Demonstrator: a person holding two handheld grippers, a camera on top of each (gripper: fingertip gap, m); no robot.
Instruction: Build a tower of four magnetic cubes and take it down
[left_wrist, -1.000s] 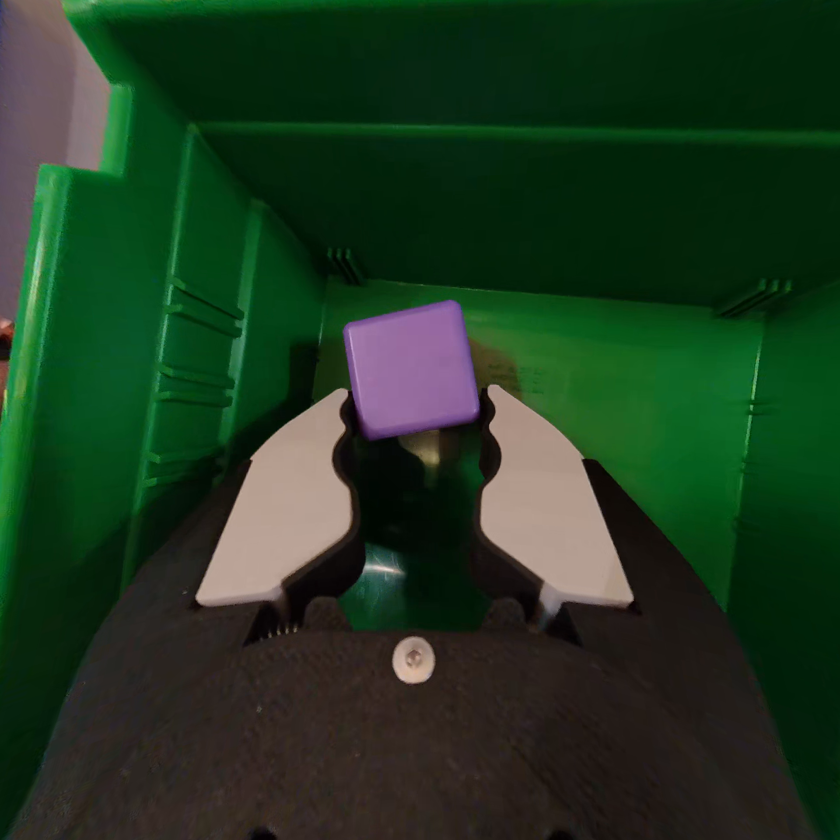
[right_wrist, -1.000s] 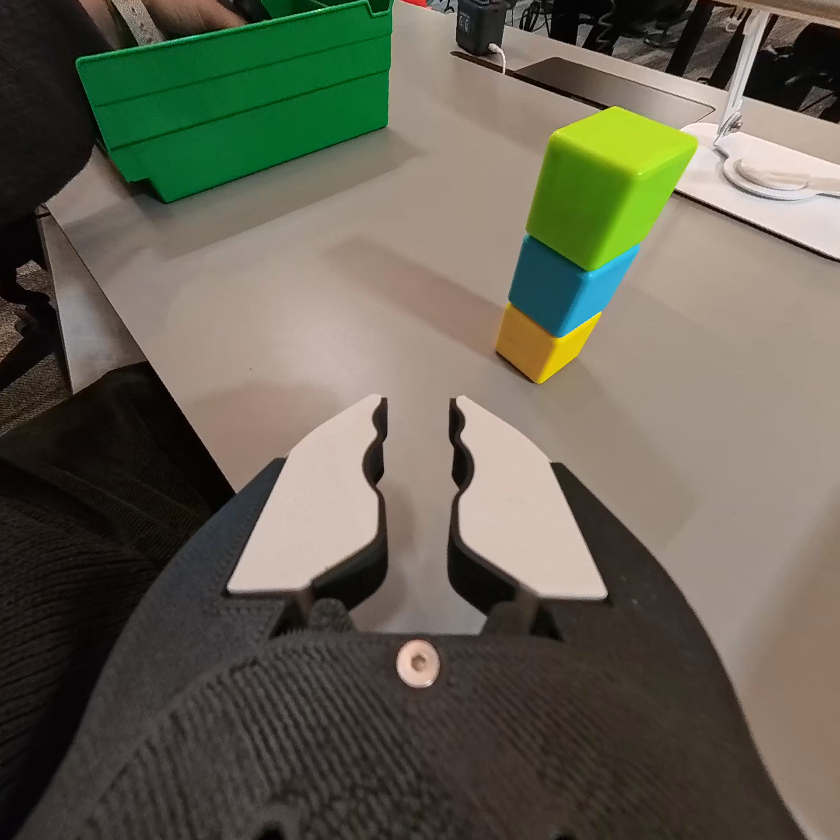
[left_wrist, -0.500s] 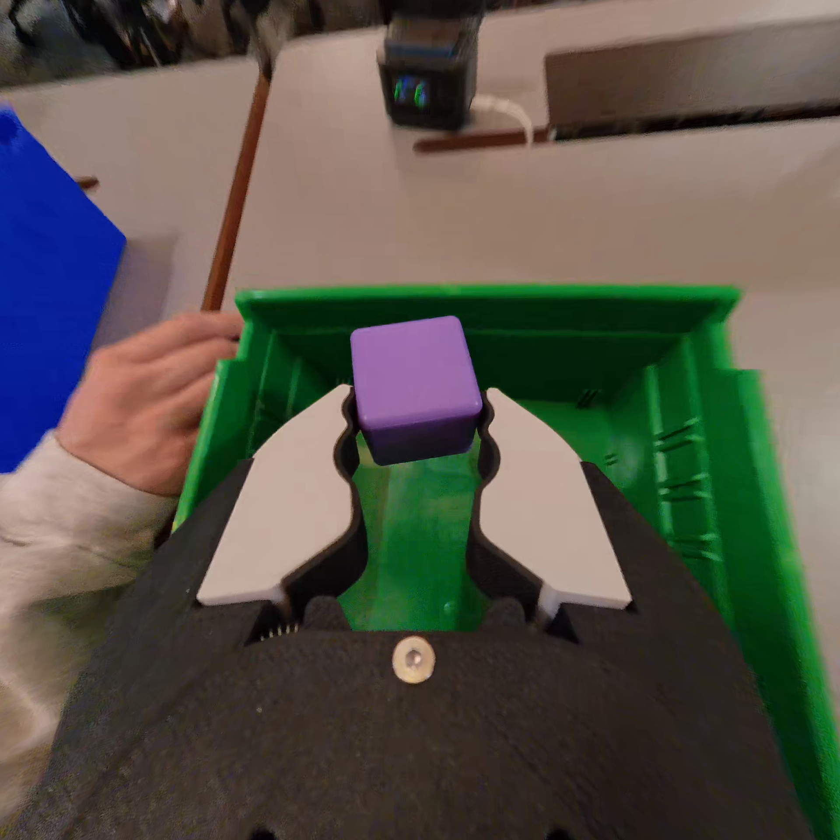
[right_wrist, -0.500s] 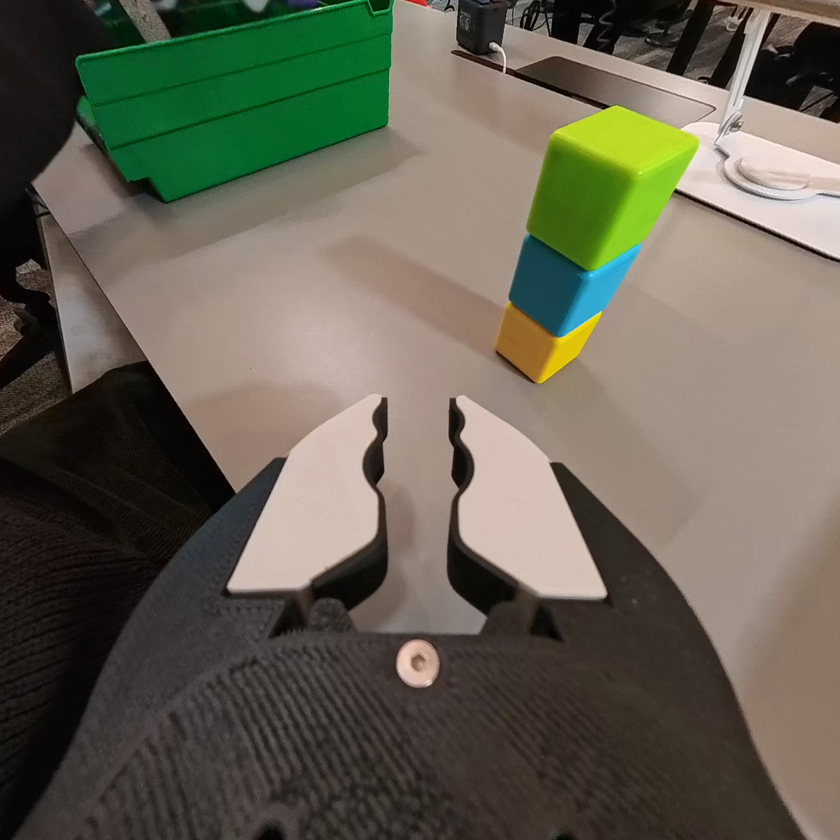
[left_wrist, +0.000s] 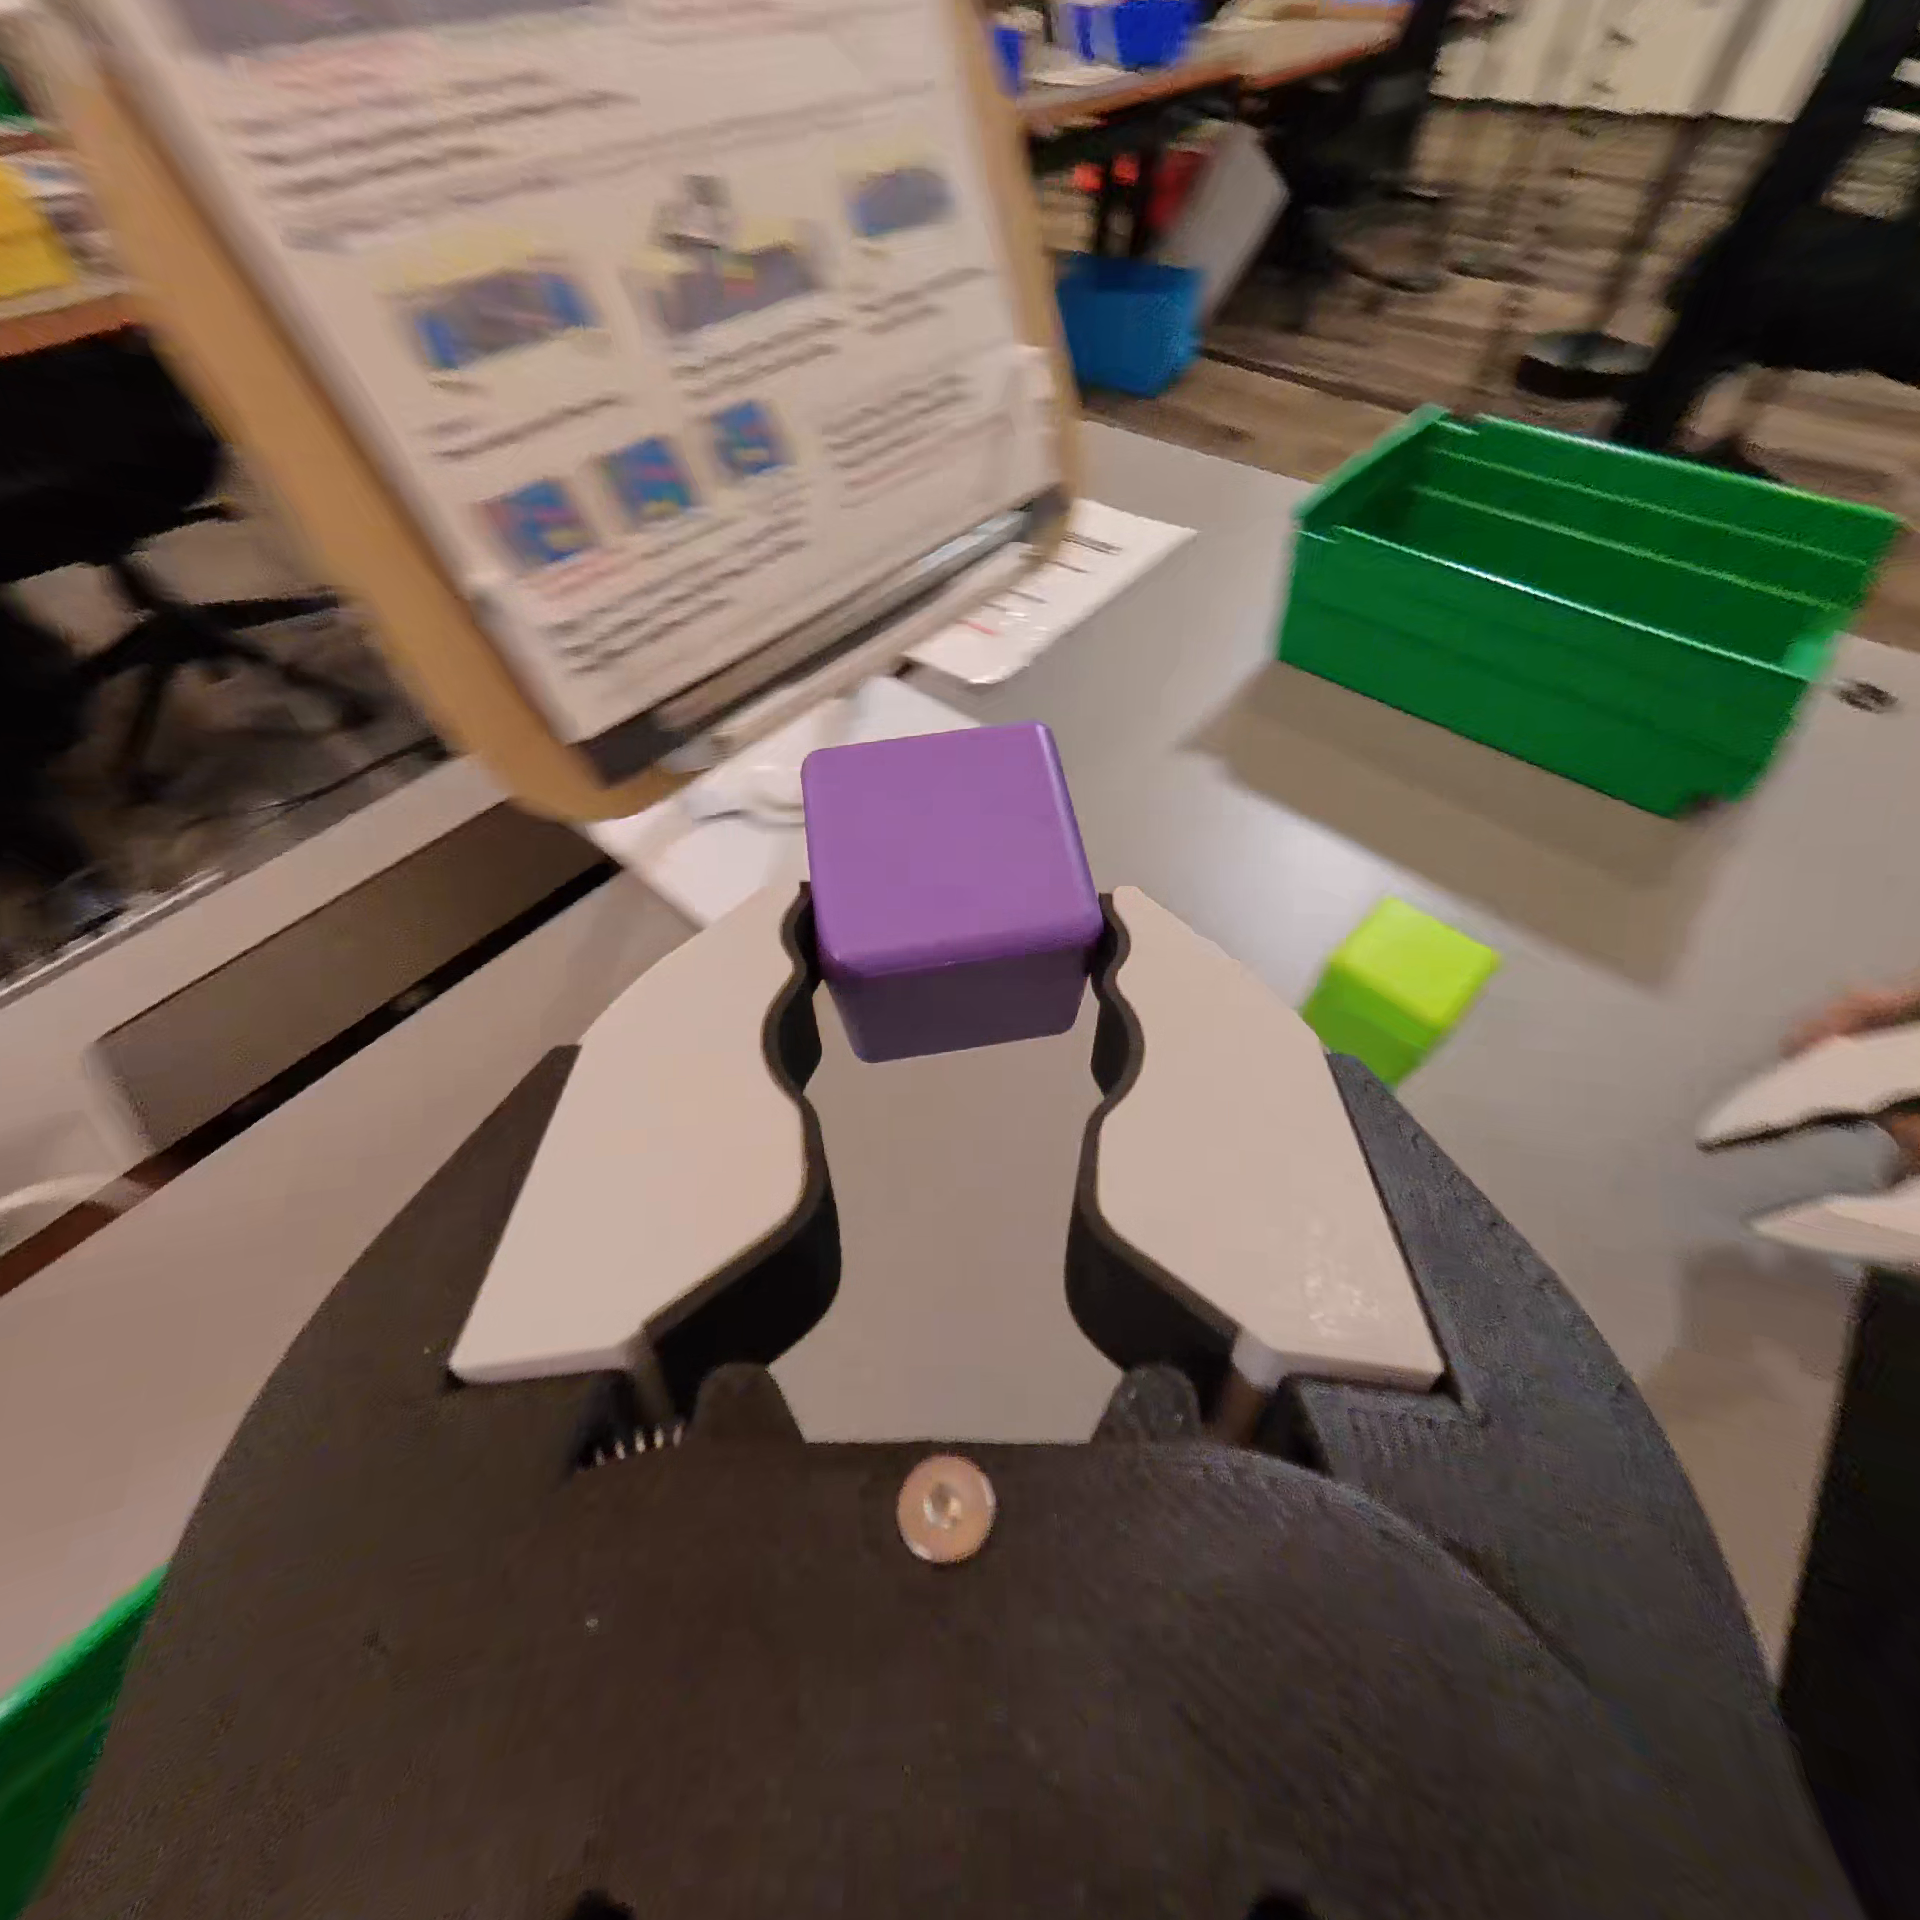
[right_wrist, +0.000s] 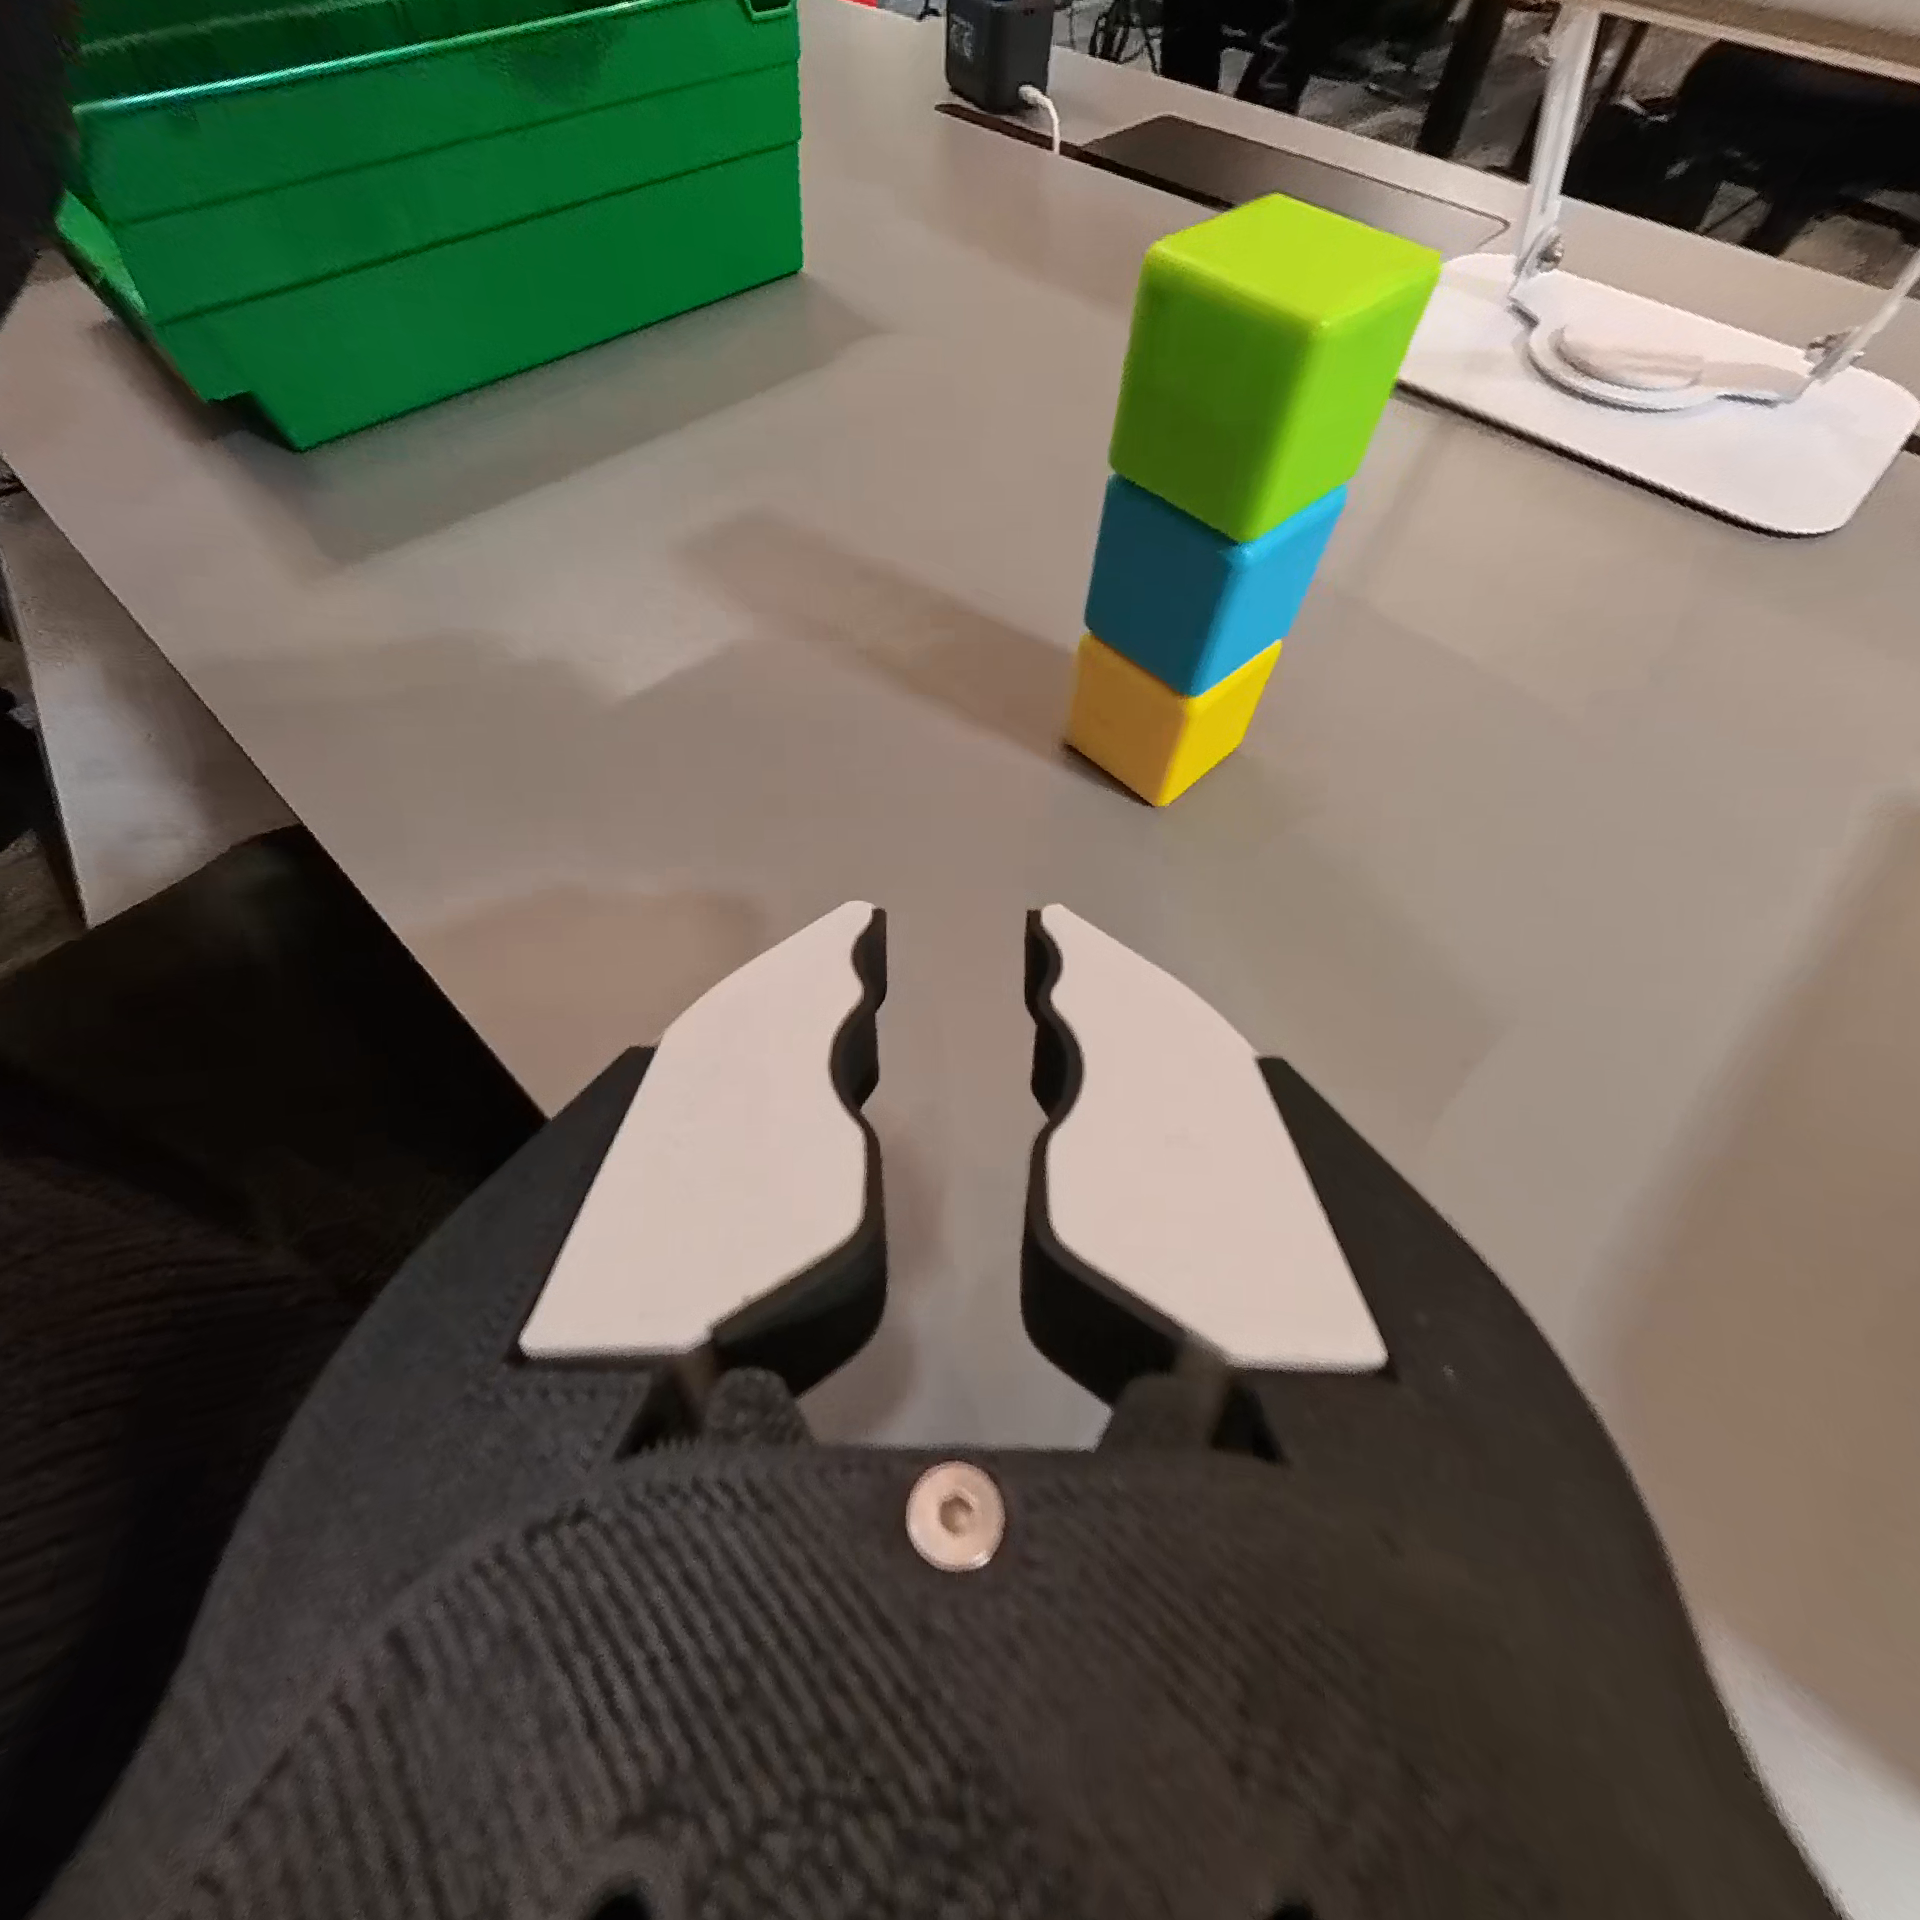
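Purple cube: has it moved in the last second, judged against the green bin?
Yes. The purple cube, clamped in the left gripper, was inside the green bin a second ago; now it is out, over the grey table, the bin off to its right.

the left wrist view looks forward along its own claw (left_wrist: 951, 914), raised above the grey worktop (left_wrist: 1351, 748), level toward the room beyond. the right wrist view sits low and near the worktop (right_wrist: 727, 644) edge, angled down across it. both views share the green bin (left_wrist: 1579, 613) (right_wrist: 436, 208) and the lime cube (left_wrist: 1397, 987) (right_wrist: 1268, 353).
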